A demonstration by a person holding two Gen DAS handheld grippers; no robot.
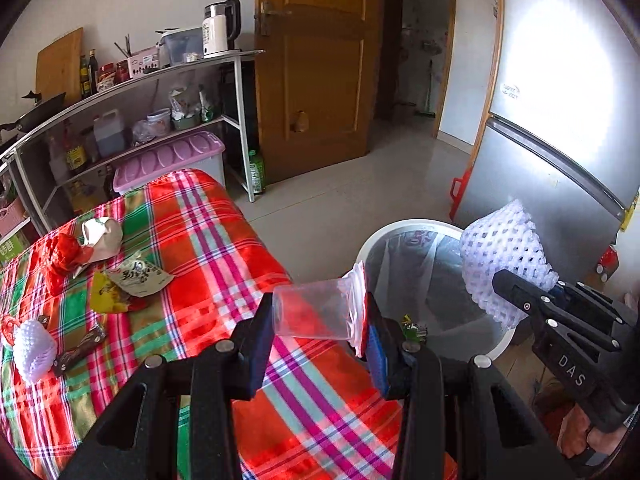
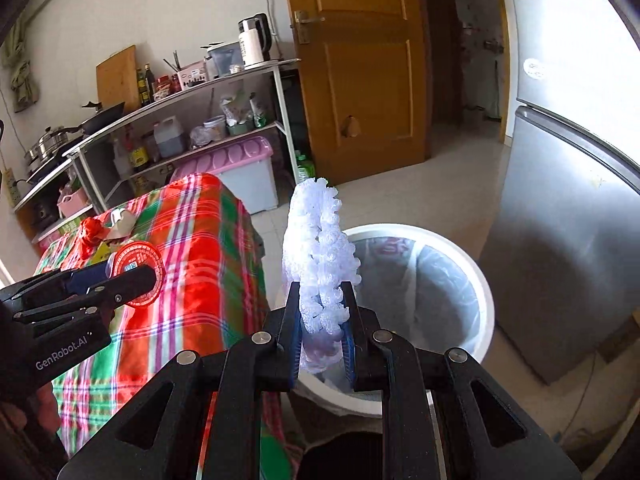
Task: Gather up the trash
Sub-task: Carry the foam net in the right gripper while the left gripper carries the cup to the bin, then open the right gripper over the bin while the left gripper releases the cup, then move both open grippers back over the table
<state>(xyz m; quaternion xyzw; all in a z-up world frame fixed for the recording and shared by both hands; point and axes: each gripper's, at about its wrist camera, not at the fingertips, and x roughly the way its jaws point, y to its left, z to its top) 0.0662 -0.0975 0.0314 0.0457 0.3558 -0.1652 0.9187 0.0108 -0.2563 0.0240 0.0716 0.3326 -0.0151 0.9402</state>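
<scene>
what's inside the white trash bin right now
A clear liner bag and a small green wrapper at the bottom of the trash bin. The foam net and right gripper cover part of it.

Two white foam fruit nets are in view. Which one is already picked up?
The foam net clamped upright in the right gripper, by the white bin. The other foam net lies on the plaid tablecloth, ungripped.

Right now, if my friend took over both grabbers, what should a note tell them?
Left gripper: shut on the clear plastic cup, at the table's edge by the bin.
Right gripper: shut on the white foam net, above the white bin.
Done: a little trash already in the bin.
Left: drop both, then fetch the wrappers, red bag and second foam net from the checked tablecloth.
</scene>
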